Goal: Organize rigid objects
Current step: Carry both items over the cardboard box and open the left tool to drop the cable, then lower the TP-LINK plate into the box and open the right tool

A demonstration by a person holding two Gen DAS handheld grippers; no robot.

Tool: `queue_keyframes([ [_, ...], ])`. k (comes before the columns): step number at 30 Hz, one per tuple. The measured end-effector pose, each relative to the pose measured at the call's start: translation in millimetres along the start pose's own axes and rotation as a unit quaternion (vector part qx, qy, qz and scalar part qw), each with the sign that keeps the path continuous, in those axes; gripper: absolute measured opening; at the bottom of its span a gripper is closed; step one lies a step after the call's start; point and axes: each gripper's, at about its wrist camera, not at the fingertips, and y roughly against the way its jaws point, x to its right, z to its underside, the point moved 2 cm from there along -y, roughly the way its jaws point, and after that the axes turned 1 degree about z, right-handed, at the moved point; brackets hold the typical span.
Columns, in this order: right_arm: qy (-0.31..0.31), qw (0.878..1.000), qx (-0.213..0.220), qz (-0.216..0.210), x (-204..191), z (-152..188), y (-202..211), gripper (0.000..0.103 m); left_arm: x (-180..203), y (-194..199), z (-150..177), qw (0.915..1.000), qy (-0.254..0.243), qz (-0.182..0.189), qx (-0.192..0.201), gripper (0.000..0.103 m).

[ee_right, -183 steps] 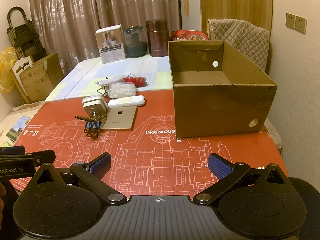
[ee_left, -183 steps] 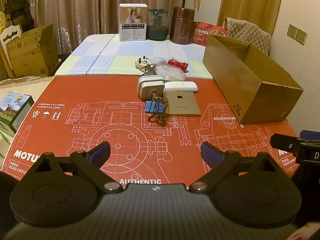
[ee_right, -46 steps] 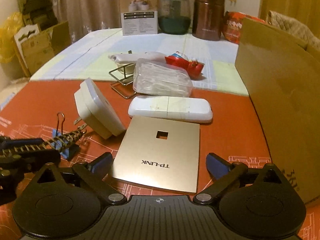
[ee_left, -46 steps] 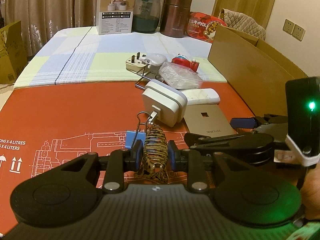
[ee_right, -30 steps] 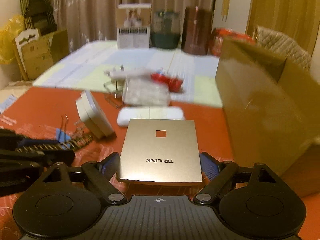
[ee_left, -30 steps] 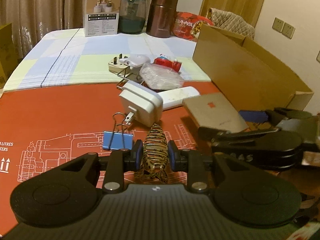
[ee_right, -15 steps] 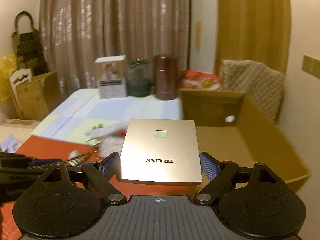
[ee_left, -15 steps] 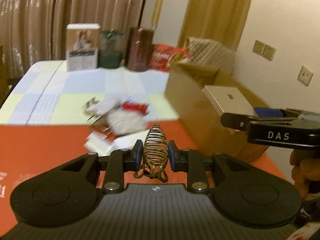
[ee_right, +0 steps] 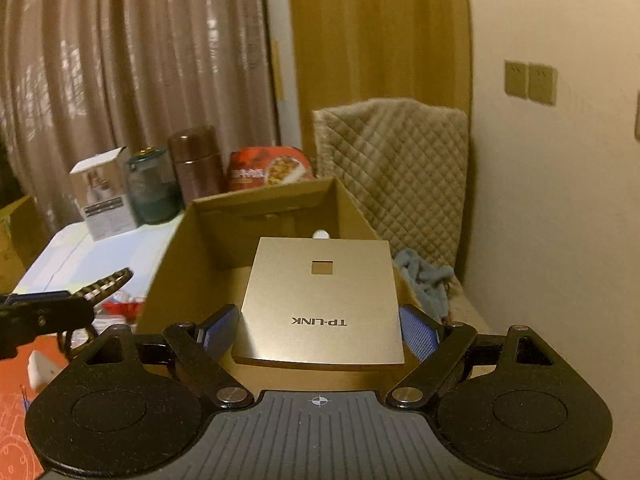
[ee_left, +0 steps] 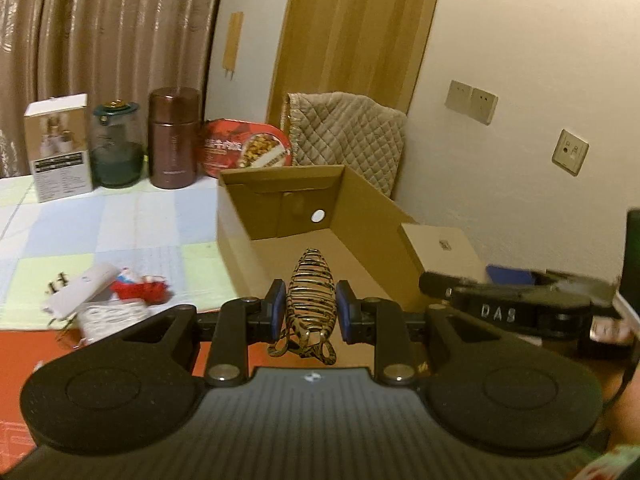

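Observation:
My left gripper (ee_left: 311, 315) is shut on a leopard-patterned hair claw clip (ee_left: 311, 294) and holds it in the air above the near part of the open cardboard box (ee_left: 280, 200). My right gripper (ee_right: 320, 330) is shut on a flat gold TP-LINK device (ee_right: 320, 300), held level over the same cardboard box (ee_right: 248, 216). In the left wrist view the right gripper (ee_left: 508, 292) shows at the right with the gold device (ee_left: 440, 252) above the box's right wall. In the right wrist view the clip's tip (ee_right: 108, 282) pokes in from the left.
Left of the box, a white plug (ee_left: 80, 286), a red toy (ee_left: 138, 290) and a clear packet (ee_left: 112, 316) lie on the checked cloth and red mat. At the back stand a white carton (ee_left: 58, 152), a green jar (ee_left: 116, 144), a brown flask (ee_left: 174, 138) and a red food pack (ee_left: 244, 148). A quilted chair (ee_right: 392, 168) stands behind the box.
Both grippers rose from the red mat and swung right to the box, carrying the clip and the gold device. The table items now lie off to the left.

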Motion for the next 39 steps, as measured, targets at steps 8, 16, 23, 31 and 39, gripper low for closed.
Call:
queue_keyframes([
  [8, -0.006, 1.0, -0.015, -0.005, 12, 6, -15, 0.083, 16, -35, -1, 0.9998, -0.012, 0.003, -0.018, 0.022],
  [16, -0.009, 1.0, -0.022, -0.005, 12, 6, -22, 0.083, 24, -46, -6, 0.9995, -0.013, 0.015, -0.024, 0.022],
  [23, -0.009, 1.0, -0.026, -0.008, 11, 7, -23, 0.083, 24, -38, -10, 0.9998, -0.013, 0.013, -0.008, 0.026],
  [31, -0.004, 0.999, -0.027, -0.019, 2, 7, -20, 0.083, 8, -19, -8, 1.0, -0.003, -0.003, -0.003, 0.026],
  [39, 0.007, 0.999, -0.031, -0.023, -10, 8, -19, 0.083, -8, -4, -3, 0.9998, 0.01, -0.014, -0.001, 0.027],
])
